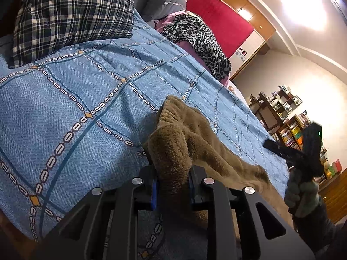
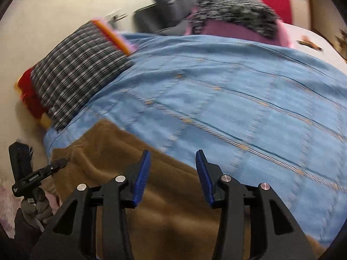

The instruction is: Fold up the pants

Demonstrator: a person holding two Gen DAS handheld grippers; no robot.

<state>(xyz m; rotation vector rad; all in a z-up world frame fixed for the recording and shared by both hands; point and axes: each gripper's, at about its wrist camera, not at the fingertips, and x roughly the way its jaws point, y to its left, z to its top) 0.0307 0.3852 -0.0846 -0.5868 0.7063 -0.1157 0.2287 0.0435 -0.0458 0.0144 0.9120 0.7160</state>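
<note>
Brown fleece pants (image 1: 195, 143) lie on a blue patterned bedspread (image 1: 86, 91). My left gripper (image 1: 172, 186) is shut on a bunched fold of the pants and lifts it off the bed. In the right wrist view the pants (image 2: 134, 173) spread flat under my right gripper (image 2: 173, 173), which is open and empty just above the cloth. The right gripper also shows in the left wrist view (image 1: 288, 151), held in a gloved hand at the right. The left gripper shows at the left edge of the right wrist view (image 2: 43, 171), at the pants' edge. The right view is motion-blurred.
A plaid pillow (image 1: 71, 15) lies at the head of the bed. A leopard-print cloth (image 1: 199, 39) and a grey cushion (image 1: 164, 2) lie farther back. A red headboard (image 1: 221, 19) and bookshelves (image 1: 288, 119) stand beyond the bed.
</note>
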